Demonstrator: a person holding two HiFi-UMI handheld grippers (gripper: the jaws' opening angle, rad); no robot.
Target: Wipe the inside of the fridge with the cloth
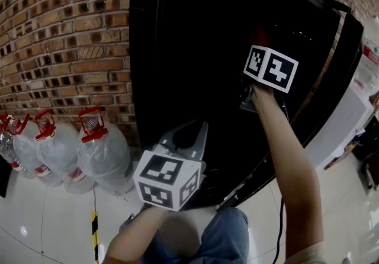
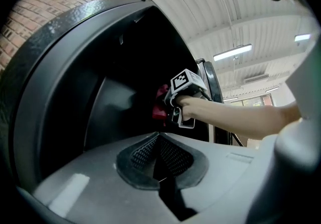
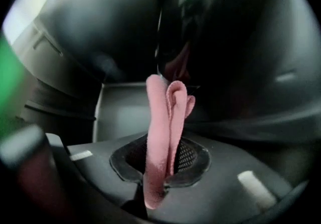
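Observation:
A tall black fridge (image 1: pixel 177 38) stands open with a dark interior. My right gripper (image 1: pixel 256 88) reaches deep into it, shut on a pink cloth (image 3: pixel 168 112) that sticks up folded from between the jaws, in front of a grey inner panel (image 3: pixel 123 112). In the left gripper view the same cloth (image 2: pixel 159 102) shows red ahead of the right gripper (image 2: pixel 173 110), against the dark inner wall (image 2: pixel 115 97). My left gripper (image 1: pixel 190 134) hangs lower, outside the opening, its jaws shut with nothing between them (image 2: pixel 158 138).
A brick wall (image 1: pixel 65 38) stands left of the fridge. Three large water bottles (image 1: pixel 89 150) with red caps sit on the white floor beside it. The fridge door (image 1: pixel 349 50) swings open at the right. A yellow-black strip (image 1: pixel 93 230) marks the floor.

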